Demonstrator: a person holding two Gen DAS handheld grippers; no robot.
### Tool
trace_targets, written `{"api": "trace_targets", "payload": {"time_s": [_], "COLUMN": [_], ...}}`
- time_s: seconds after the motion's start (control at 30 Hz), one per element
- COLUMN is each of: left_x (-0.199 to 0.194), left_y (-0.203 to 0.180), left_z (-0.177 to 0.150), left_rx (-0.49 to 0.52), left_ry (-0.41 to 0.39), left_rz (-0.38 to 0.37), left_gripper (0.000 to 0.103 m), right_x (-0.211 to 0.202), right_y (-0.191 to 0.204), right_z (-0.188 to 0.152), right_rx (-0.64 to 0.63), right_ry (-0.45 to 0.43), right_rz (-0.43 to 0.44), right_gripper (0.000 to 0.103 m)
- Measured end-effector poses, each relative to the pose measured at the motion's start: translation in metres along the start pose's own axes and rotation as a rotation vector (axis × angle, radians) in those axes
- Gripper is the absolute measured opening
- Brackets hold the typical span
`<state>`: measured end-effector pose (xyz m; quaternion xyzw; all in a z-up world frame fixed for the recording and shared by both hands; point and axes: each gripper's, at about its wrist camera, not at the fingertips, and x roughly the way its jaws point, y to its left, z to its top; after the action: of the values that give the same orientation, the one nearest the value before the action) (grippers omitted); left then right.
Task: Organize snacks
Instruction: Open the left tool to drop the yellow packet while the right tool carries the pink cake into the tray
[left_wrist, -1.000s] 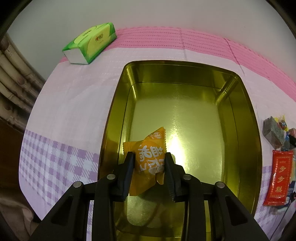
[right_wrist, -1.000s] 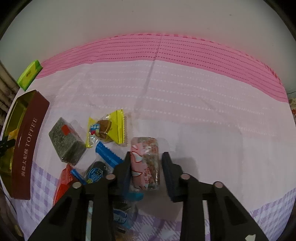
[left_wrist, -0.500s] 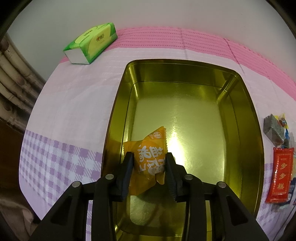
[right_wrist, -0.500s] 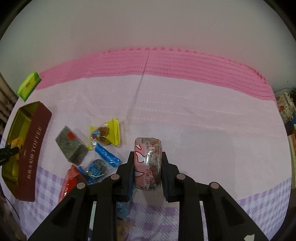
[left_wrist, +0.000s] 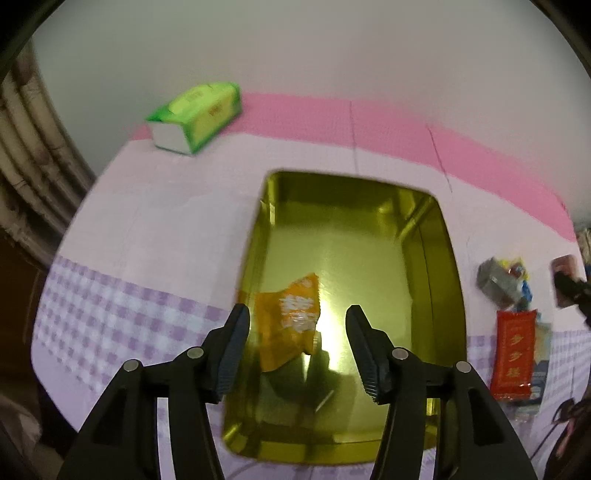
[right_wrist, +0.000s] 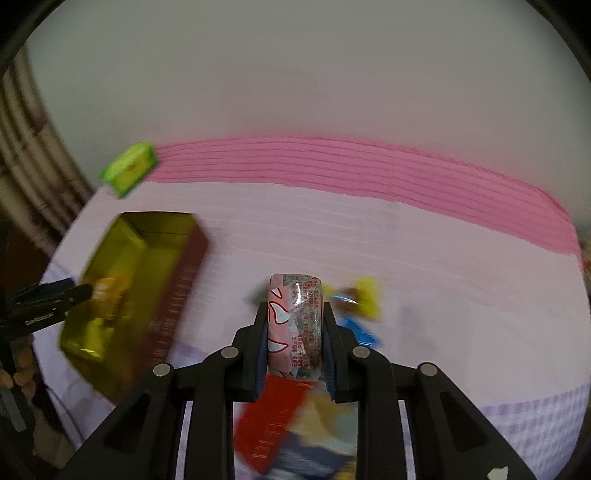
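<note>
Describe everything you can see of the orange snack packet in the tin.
The orange snack packet is a crinkled glossy wrapper with white print, blurred here. It lies tilted in the near left part of the gold tin, against its shiny floor. The left gripper stands open above it, fingers apart on either side, not gripping it.

The orange packet (left_wrist: 291, 325) with white lettering lies crumpled inside the gold tin (left_wrist: 436, 266), near its left wall, touching neither finger of the tongs; the tin stands open on the tabletop, its outer side dark red with lettering (right_wrist: 177, 295); the pink-and-white wrapped roll (right_wrist: 294, 325) sits upright, pinched between the right tongs (right_wrist: 294, 332); a grey block (left_wrist: 493, 282), a red packet (left_wrist: 512, 360) and yellow (right_wrist: 365, 295) and blue (right_wrist: 356, 328) wrappers lie clustered right of the tin.
</note>
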<state>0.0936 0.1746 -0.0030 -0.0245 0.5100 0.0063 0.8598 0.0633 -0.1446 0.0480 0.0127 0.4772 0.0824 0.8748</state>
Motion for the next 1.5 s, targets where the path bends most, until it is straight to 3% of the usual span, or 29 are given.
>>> {"api": "trace_targets", "payload": {"time_s": [0.13,0.27,0.5,0.83,1.03,1.5], "left_x": [-0.022,-0.028,-0.026,-0.019,-0.015,-0.01], "left_y": [0.023,0.05,0.076,0.093,0.089,0.09], "left_z": [-0.008,-0.022,-0.052,-0.051,-0.051,-0.052], "left_rx": [-0.047,-0.106,-0.18,-0.262,-0.245,-0.265], "left_ry": [-0.059,-0.065,-0.04,-0.024,-0.011,0.013], "left_rz": [0.088,0.148,0.16,0.127,0.129,0.09], "left_gripper": [0.06,0.061,0.061,0.061,0.062,0.065], "right_x": [0.01,0.03,0.066,0.121,0.142,0.161], "right_y": [0.05,0.097,0.146,0.16,0.163,0.17], "right_z": [0.008,0.011,0.019,0.037,0.047,0.049], "right_rx": [-0.067,-0.133,-0.206,-0.243,-0.24,-0.253], "right_ry": [0.014,0.039,0.091,0.147,0.165,0.206], "right_rz": [0.082,0.137,0.176,0.105,0.08,0.069], "right_gripper": [0.023,0.023,0.023,0.023,0.023,0.025]}}
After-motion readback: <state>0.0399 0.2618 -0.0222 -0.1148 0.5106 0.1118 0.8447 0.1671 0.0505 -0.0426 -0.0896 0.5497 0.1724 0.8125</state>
